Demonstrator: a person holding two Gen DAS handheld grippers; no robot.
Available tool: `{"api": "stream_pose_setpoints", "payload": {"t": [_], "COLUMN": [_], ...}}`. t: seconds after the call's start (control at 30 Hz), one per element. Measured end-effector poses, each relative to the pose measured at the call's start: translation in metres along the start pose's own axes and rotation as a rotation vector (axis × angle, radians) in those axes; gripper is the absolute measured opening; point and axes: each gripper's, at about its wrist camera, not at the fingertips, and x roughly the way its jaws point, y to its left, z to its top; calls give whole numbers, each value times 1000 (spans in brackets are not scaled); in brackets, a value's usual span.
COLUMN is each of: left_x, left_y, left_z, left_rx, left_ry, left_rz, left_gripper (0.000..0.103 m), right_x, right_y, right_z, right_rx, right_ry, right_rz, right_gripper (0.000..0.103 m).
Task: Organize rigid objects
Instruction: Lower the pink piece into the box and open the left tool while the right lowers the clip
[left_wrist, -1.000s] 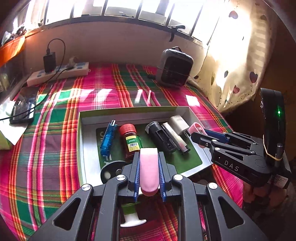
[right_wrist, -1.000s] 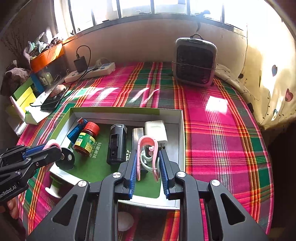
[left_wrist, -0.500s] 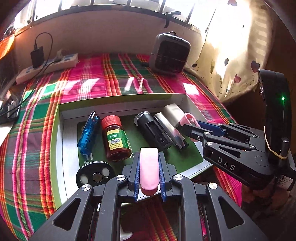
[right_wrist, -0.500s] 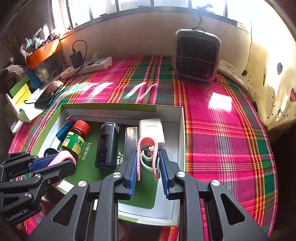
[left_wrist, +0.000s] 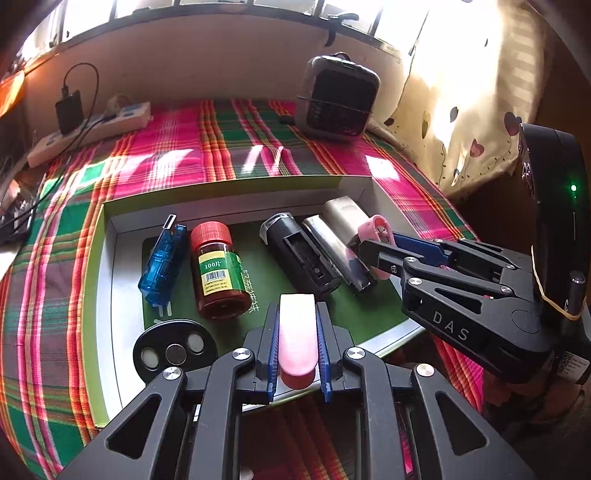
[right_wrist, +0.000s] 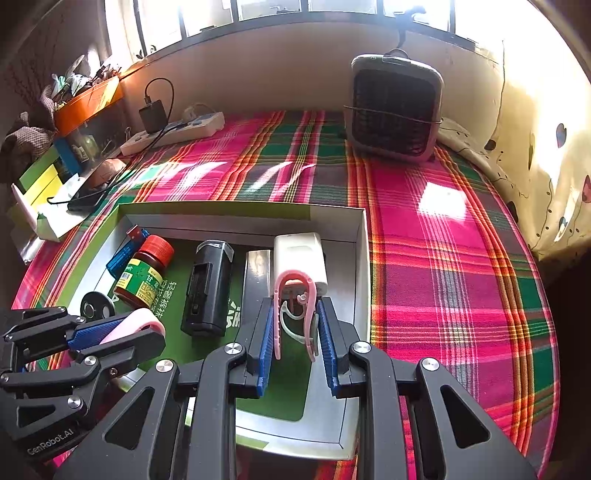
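A shallow box (left_wrist: 110, 206) (right_wrist: 364, 236) with a green mat lies on the plaid cloth. In it lie a blue USB adapter (left_wrist: 162, 258), a red-capped brown bottle (left_wrist: 216, 269) (right_wrist: 146, 271), a black device (left_wrist: 299, 254) (right_wrist: 208, 288), a silver bar (left_wrist: 332, 251) (right_wrist: 256, 280), a white charger block (right_wrist: 299, 258) and a black disc (left_wrist: 173, 349) (right_wrist: 96, 303). My left gripper (left_wrist: 297, 325) (right_wrist: 127, 328) is shut on a pink flat piece (left_wrist: 297, 332) over the box's near edge. My right gripper (right_wrist: 295, 321) (left_wrist: 373, 251) is shut on a pink clip (right_wrist: 295, 299) above the box's right part.
A small grey fan heater (left_wrist: 338, 99) (right_wrist: 395, 110) stands at the back. A white power strip (left_wrist: 92, 129) (right_wrist: 173, 133) with a black charger lies at the back left. Boxes and a phone (right_wrist: 85, 201) crowd the left edge. A curtain (left_wrist: 461, 110) hangs on the right.
My left gripper has moved forward and down over the box with the pink piece; the box looks nearer and larger. The right gripper has kept its grip and barely moved.
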Motion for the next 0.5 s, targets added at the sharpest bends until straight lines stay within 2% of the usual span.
{"api": "stream_pose_setpoints", "payload": {"t": [0.5], "left_x": [4], "left_y": [-2], "left_z": [-1], "left_rx": [6], "left_ry": [8], "left_rz": [15], "left_gripper": [17], "right_x": [-1], "right_y": [0], "right_z": [-1], "right_rx": [-2], "right_ry": [-16], "right_rz": [10], "right_gripper": [25]}}
